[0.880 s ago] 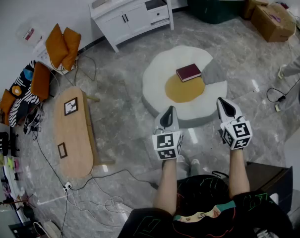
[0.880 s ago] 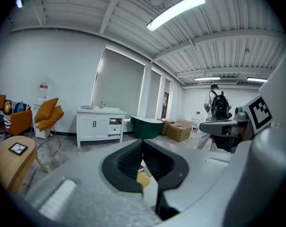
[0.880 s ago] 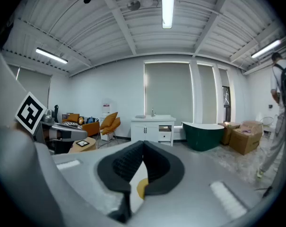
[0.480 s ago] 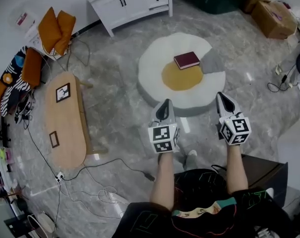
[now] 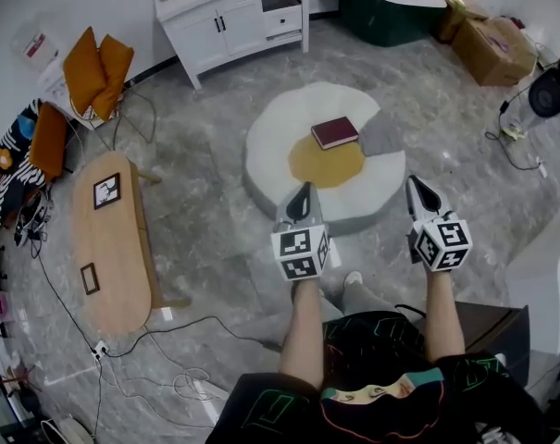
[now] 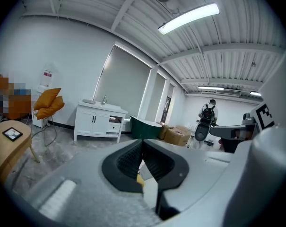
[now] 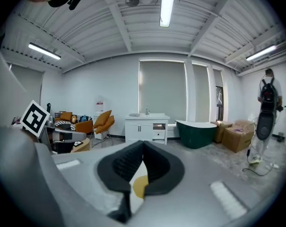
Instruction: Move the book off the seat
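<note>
While left tongs [image 5: 303, 195] and right tongs [image 5: 417, 189] sit closed, empty, the book [image 5: 335, 132] lies long axis rising rightward.

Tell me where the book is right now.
In the head view the dark red book lies on the round white seat, at the far edge of its yellow centre, with the grey wedge just to its right.

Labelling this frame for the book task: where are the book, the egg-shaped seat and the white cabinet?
book [image 5: 335, 132], head view, middle of its red cover.
egg-shaped seat [image 5: 267, 154], head view, bare white rim at left.
white cabinet [image 5: 217, 30], head view, its double doors.
</note>
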Motion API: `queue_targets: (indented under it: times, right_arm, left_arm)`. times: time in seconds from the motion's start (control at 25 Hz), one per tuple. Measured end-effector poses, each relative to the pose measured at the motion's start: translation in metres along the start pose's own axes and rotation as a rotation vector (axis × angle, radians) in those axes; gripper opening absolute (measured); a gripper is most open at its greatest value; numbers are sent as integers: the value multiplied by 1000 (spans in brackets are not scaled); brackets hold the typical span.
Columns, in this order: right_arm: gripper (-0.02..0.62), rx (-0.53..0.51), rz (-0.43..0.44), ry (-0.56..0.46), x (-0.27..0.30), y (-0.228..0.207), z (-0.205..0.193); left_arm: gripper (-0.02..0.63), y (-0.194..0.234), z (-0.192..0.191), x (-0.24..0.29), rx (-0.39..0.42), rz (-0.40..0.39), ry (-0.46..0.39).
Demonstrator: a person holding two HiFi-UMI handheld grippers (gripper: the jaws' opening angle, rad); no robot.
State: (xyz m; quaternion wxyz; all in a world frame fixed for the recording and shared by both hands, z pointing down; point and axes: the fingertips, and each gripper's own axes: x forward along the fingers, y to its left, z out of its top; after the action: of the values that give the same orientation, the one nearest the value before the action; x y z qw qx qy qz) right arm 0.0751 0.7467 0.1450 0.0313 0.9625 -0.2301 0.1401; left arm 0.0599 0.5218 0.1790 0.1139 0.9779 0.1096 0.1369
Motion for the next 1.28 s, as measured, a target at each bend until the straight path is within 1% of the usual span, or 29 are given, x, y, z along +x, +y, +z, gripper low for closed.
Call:
queue_targets:
  times: [0.2, 0.36, 0.56, 0.72, 0.8, 0.92, 1.0, 1.12, 1.28]
  right_arm:
    - [2, 10, -14, -22, 5, -18, 11]
    - [2, 20, -1, -33, 23, -26, 18]
    - [2, 37, 39, -30, 60, -37, 12]
    - [2, 58, 60, -14, 100, -58, 9]
    - [2, 79, 54, -9, 118, -78, 10]
    - [2, 93, 37, 15, 141, -113, 8]
    - [2, 103, 22, 29, 156, -139, 4]
    - [2, 155, 12, 36, 178, -173, -9]
    - [2, 227, 24, 19, 215, -198, -13]
  left_arm:
    - [5, -3, 15, 13, 12, -11, -22]
    - [6, 7, 26, 25, 17, 13, -30]
    - [5, 21, 25, 49, 22, 52, -17]
    - [6, 32, 23, 84, 9, 82, 5]
    - [6, 29, 22, 108, 10, 88, 26]
    - [6, 12, 19, 147, 50, 86, 64]
    - [6, -3, 16, 177, 72, 56, 104]
    - [6, -26, 7, 218, 98, 2, 172]
    - [6, -42, 6, 263, 130, -39, 243]
